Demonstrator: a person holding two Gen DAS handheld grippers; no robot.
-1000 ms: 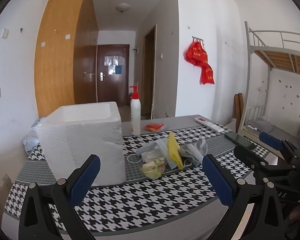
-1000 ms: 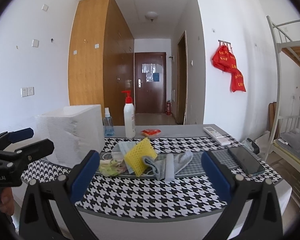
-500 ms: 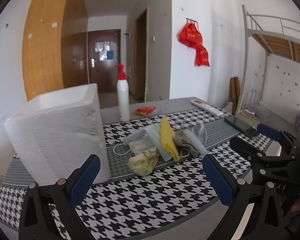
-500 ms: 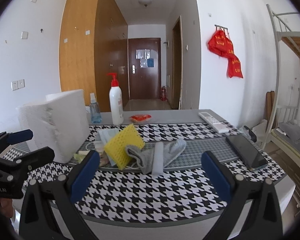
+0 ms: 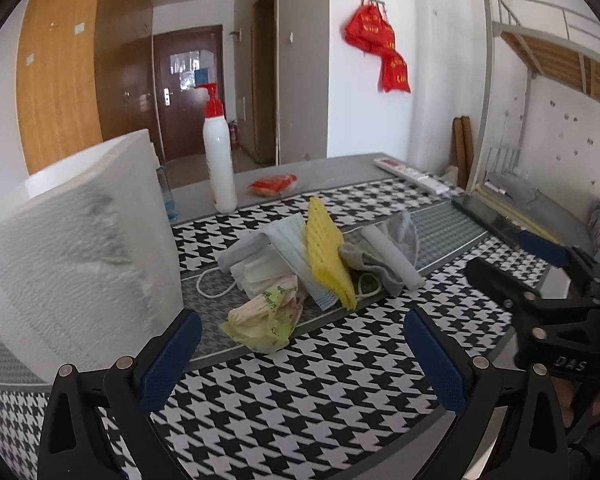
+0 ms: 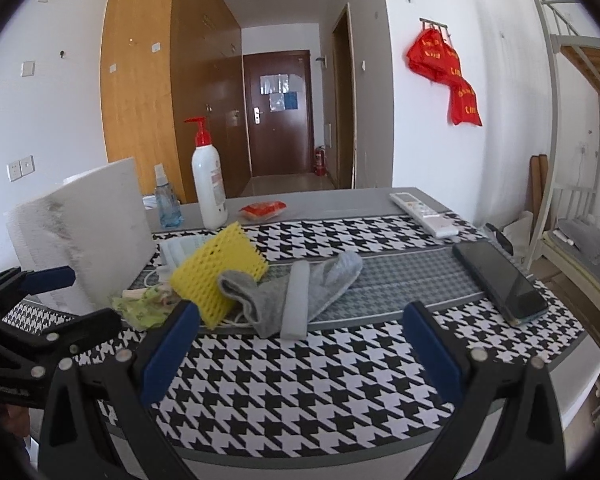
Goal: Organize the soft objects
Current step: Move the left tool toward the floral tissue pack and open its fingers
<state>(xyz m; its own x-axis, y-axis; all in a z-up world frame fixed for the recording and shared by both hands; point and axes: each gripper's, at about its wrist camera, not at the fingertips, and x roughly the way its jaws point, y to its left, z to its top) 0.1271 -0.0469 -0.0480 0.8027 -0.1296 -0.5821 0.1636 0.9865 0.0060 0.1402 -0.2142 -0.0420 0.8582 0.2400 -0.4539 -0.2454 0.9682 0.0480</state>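
The left gripper [image 5: 300, 352] is spread wide and holds nothing; it hangs above the near part of the table [image 5: 300, 392]. Straight ahead of it, between its fingers, lies the pile of soft things. Nearest is a crumpled plastic bag [image 5: 266, 318], and just behind it are face masks [image 5: 272, 256]. A yellow foam net [image 5: 328, 252] leans on the masks. To the right of the net there is a grey sock [image 5: 380, 260] with a white foam strip [image 5: 392, 256] across it. To the left of this gripper stands a white foam box [image 5: 76, 248].

The right gripper [image 6: 300, 354] is also spread wide and empty. The sock and strip are just ahead of it, the net ahead to its left. A phone [image 6: 500, 284] lies on the table ahead to its right.
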